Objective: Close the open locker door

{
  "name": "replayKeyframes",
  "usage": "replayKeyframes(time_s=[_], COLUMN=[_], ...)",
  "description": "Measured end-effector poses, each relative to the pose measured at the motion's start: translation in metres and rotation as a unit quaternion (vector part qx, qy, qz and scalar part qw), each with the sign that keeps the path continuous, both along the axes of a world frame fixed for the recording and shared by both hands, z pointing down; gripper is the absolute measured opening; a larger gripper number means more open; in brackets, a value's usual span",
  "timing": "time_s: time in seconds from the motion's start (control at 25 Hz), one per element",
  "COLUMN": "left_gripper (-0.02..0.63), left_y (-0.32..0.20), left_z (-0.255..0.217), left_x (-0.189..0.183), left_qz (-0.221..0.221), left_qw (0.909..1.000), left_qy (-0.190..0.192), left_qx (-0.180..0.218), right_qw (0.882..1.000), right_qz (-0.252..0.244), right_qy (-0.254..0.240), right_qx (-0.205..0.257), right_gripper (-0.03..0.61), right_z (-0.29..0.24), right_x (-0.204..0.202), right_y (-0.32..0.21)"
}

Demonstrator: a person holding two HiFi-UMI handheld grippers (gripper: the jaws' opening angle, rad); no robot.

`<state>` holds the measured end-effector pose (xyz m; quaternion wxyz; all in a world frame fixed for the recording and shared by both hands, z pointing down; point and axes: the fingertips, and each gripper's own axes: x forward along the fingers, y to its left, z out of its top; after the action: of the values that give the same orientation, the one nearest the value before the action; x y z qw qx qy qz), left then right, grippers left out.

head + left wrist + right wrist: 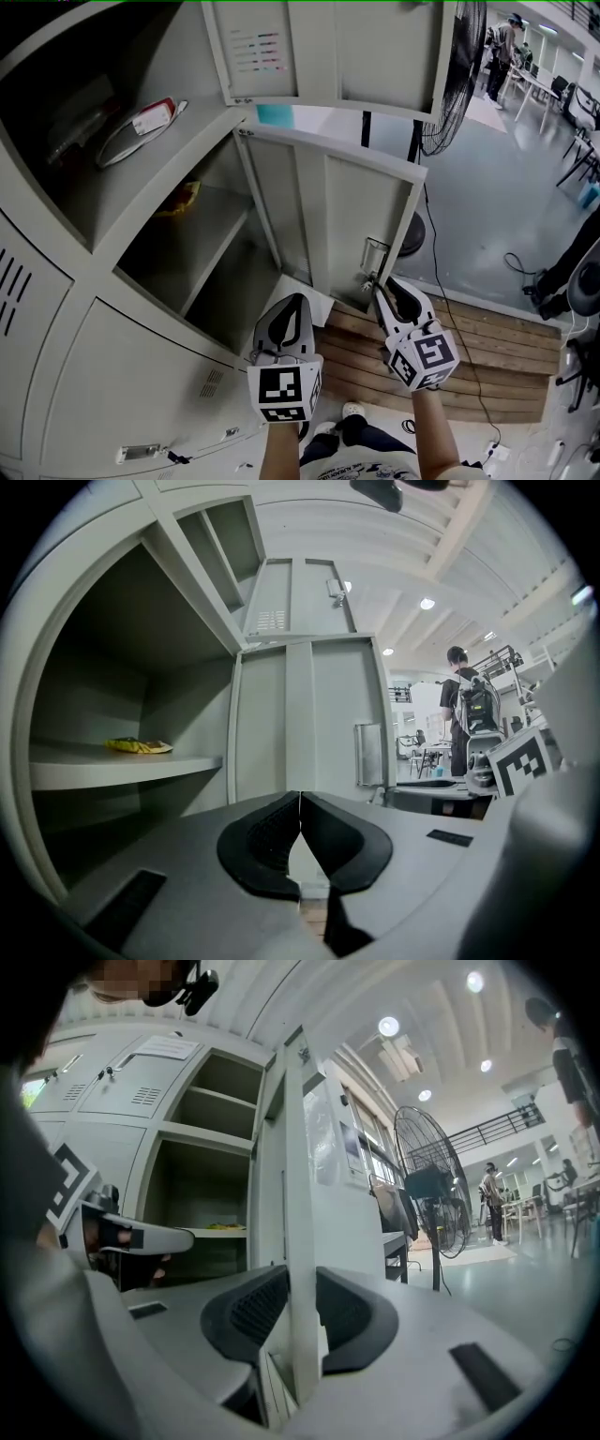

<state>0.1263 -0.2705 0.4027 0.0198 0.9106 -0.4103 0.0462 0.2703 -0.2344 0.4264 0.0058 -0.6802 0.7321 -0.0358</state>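
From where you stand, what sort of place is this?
Probably a workshop or lab hall with a locker corner: grey metal lockers, one door open, a big standing fan on a bare floor, and work tables with a person far off.

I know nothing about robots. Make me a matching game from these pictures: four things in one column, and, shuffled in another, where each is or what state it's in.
Things:
1. left hand-held gripper
2. right hand-held gripper
3. yellow packet
4. fan

Places or states:
A. lying on a shelf inside an open locker
B. shut, with nothing in it
C. standing behind the open doors
D. clamped on the edge of the locker door

Pairs: 1-B, 2-D, 3-A, 4-C
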Motion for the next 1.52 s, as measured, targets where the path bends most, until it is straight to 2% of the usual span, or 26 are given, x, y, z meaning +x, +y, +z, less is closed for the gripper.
replayKeyframes(time_s=[0.6,1.0,1.52], left_gripper=[0.008,0.008,0.008], left_y=[0.020,0.037,0.055], left_z=[-0.005,-0.014,-0.013], left_x=[-0.021,-0.059,-0.114], left_qz=[-0.009,-0.025,-0.058], left_qw=[0.9999,0.9996,0.9983], left_qy=[0.005,0.008,0.006], left_qx=[0.003,0.011,0.011], right_qw=[0.999,0.997,0.996], right_qz=[-0.041,-0.074,-0.087], right_qy=[0.017,0.028,0.031], right_qx=[0.000,0.001,0.002], right_gripper=[0.089,0.084,0.092], right_z=[0.000,-0.001,-0.002], right_x=[-0.042,-0.094,-0.144], right_y=[0.023,0.035,0.040])
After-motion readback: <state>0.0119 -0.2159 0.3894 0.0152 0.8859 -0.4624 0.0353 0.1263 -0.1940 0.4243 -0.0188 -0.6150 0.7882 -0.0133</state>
